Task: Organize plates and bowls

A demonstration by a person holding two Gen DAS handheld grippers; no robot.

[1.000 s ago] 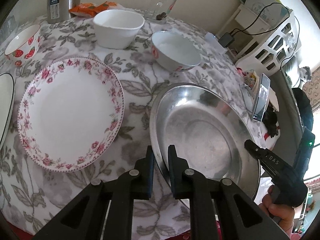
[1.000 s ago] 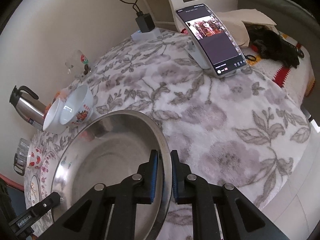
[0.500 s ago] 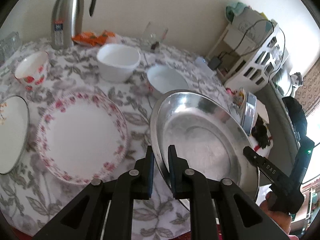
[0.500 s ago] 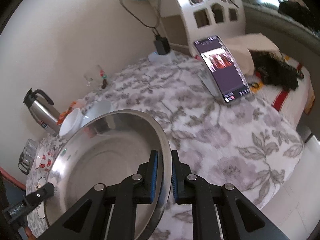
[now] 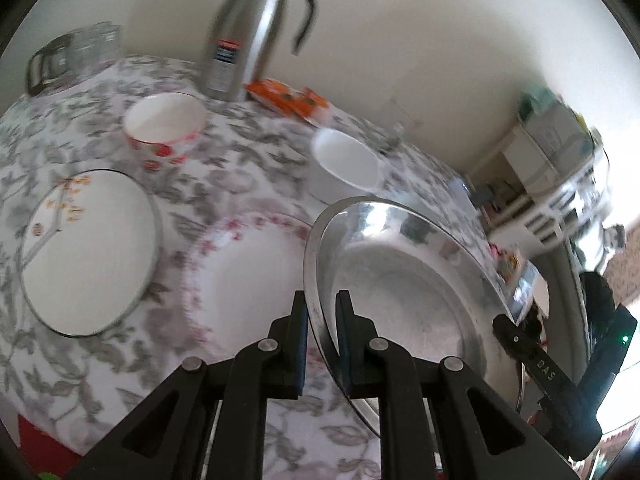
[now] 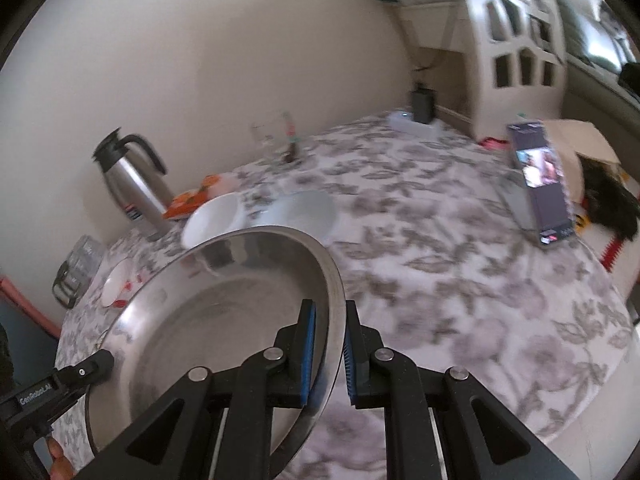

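Observation:
Both grippers hold a large steel plate (image 5: 400, 292) in the air above the table; it also shows in the right wrist view (image 6: 224, 304). My left gripper (image 5: 322, 320) is shut on its left rim. My right gripper (image 6: 328, 332) is shut on its right rim. Below it lies a pink-flowered plate (image 5: 248, 280). A plate with orange flowers (image 5: 88, 252) lies to the left. A strawberry bowl (image 5: 164, 128) and a white bowl (image 5: 344, 168) stand farther back. A second white bowl (image 6: 308, 208) shows in the right wrist view.
A steel thermos jug (image 5: 248, 36) and an orange packet (image 5: 288, 98) stand at the back by the wall. A rack of glasses (image 5: 76, 56) is at the back left. A propped phone (image 6: 540, 184) stands at the table's right edge, near a white shelf unit (image 6: 516, 40).
Both grippers have lifted the steel plate off the table and carried it left, over the pink-flowered plate. The views have tilted upward and are blurred by motion.

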